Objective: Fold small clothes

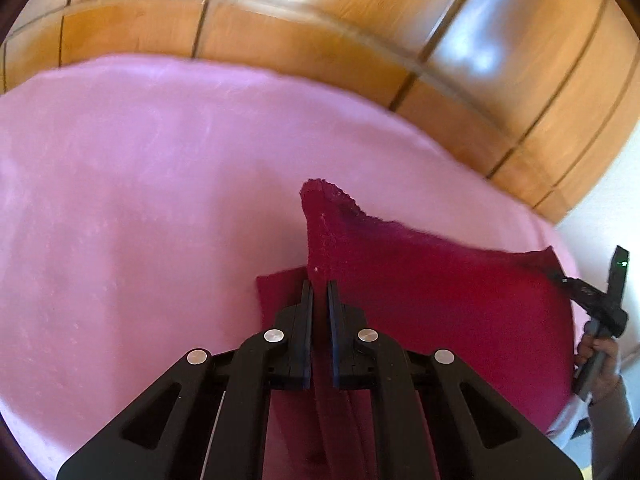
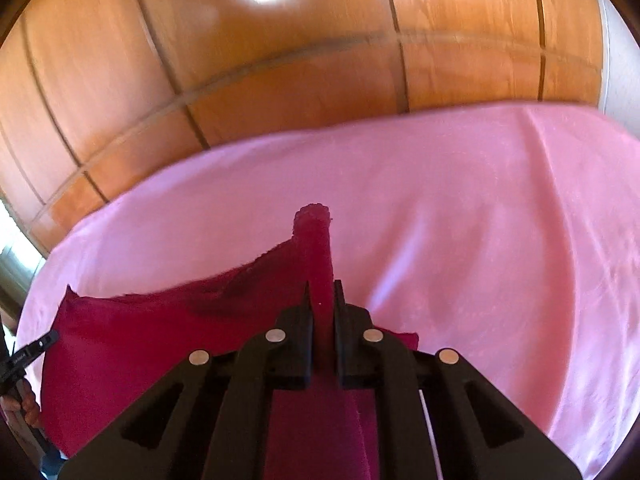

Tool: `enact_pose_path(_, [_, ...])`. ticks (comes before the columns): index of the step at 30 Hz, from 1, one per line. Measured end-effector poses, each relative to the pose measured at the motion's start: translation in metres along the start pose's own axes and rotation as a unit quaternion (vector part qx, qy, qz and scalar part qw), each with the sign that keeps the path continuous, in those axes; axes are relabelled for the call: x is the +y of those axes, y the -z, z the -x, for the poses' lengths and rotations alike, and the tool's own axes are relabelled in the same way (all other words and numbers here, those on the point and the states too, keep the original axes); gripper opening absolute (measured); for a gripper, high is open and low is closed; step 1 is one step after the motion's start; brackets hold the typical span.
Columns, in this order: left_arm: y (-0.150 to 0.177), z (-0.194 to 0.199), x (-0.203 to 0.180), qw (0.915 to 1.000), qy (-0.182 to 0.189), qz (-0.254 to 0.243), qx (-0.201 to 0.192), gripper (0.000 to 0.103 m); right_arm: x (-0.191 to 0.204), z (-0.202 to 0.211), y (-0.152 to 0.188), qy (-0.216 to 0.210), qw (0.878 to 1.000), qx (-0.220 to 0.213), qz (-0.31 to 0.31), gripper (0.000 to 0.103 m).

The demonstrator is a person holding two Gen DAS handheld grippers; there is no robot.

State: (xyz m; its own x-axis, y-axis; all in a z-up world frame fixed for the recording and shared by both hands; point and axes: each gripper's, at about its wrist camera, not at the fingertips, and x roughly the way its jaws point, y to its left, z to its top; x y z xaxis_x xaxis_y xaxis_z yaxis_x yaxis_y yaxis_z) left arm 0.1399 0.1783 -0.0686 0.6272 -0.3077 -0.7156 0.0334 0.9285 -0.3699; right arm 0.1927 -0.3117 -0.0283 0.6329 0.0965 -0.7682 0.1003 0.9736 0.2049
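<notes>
Dark red cloth [image 1: 440, 300] held up by two corners above the pink sheet [image 1: 120, 200]; lower part trails on the sheet. Left gripper [image 1: 319, 288]: fingers pinching one corner, tip poking out past them. Right gripper [image 2: 322, 292]: fingers pinching the other corner likewise. Top edge hangs slack between the two. Judgement: lifted to carry the edge over for a fold. Both grippers point forward, tilted slightly down, level with each other. Wood panelling [image 2: 280, 60] behind.

Ahead of the left gripper [image 1: 320, 286] the pink sheet [image 1: 140, 168] lies bare and wide. To its right the lifted red cloth [image 1: 440, 300] blocks the way. The wooden wall [image 2: 280, 60] stands far ahead.
</notes>
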Motion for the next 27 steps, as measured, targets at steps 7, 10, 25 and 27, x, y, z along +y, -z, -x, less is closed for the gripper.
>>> enact_pose_path(7, [0.003,-0.007,-0.010,0.9980,-0.054,-0.029,0.011,0.013,-0.007,-0.022,0.008,0.027,0.999,0.010,-0.026,0.034])
enact_pose_path(10, [0.009,0.010,-0.033,0.9911,-0.116,-0.063,-0.017,0.022,0.001,-0.008,0.005,0.043,0.999,-0.008,-0.003,0.069])
enact_pose_path(25, [0.060,0.055,-0.087,0.9844,-0.125,-0.096,-0.079,0.072,0.084,0.053,0.066,-0.013,0.993,-0.049,0.106,0.099])
enact_pose_path(27, [0.062,0.056,-0.092,0.9837,-0.121,-0.106,-0.081,0.072,0.086,0.041,0.073,-0.002,0.994,-0.032,0.107,0.099])
